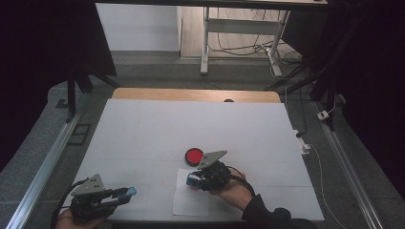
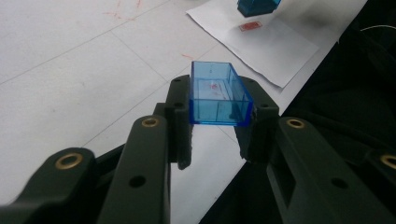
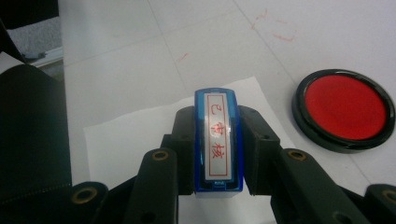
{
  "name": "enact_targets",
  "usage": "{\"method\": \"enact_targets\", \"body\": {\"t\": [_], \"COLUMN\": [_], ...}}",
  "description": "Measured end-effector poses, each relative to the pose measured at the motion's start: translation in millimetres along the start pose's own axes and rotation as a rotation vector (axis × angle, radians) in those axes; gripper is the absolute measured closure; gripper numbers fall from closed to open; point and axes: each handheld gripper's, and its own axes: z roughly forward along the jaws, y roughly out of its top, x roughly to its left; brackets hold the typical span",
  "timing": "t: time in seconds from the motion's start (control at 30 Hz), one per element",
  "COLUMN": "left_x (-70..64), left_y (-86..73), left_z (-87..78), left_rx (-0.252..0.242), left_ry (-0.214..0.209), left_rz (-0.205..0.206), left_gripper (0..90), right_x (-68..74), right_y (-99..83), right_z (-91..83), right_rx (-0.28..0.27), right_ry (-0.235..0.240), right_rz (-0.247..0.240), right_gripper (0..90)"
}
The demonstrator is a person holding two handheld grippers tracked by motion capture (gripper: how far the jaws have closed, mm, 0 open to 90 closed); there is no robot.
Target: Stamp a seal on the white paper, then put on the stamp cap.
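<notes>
Right tool (image 3: 218, 154) is clamped on the blue stamp (image 3: 218, 140) over the paper sheet (image 1: 191, 193), ink pad (image 1: 194, 155) at its 1 o'clock. Left tool (image 2: 219, 126) pinches the clear blue cap (image 2: 218, 95). Both look light, hard, slick plastic; grip the flat long sides.

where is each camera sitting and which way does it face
High view: fixed above the person's side, looking forward and down on the table; forearms, left gripper and right gripper show.
Left gripper view: rides the left gripper, looking along its jaws, which clamp a clear blue cap.
Right gripper view: rides the right gripper, looking along its jaws, which hold a blue stamp beside a red ink pad.
Shared: all three show the white paper.
</notes>
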Motion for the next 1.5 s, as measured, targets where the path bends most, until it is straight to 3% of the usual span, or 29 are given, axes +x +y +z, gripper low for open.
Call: {"method": "enact_targets", "body": {"t": [0.17,0.53,1.23,1.43,1.5], "left_x": [0.2,2.9,2.7,3.5,4.8], "left_y": [-0.1,-0.8,0.1,1.0,2.3], "left_z": [-0.1,-1.5,-0.4,0.7,2.0], "left_rx": [-0.003,-0.015,-0.002,0.003,0.009], "left_ry": [-0.002,-0.021,-0.024,-0.047,-0.081], "left_rz": [-0.001,-0.020,-0.019,-0.015,-0.033], "left_gripper": [68.0,68.0,68.0,68.0,68.0], "right_x": [-1.9,-4.1,4.6,6.7,6.9], "right_y": [2.0,8.8,20.2,21.9,22.6], "right_z": [-10.0,-29.4,-57.2,-57.1,-57.8], "right_rx": [-0.031,-0.096,-0.188,-0.192,-0.187], "right_ry": [0.004,0.013,0.054,0.062,0.064], "right_rz": [0.018,0.005,-0.002,-0.012,-0.010], "right_gripper": [70.7,70.6,70.6,70.6,70.6]}}
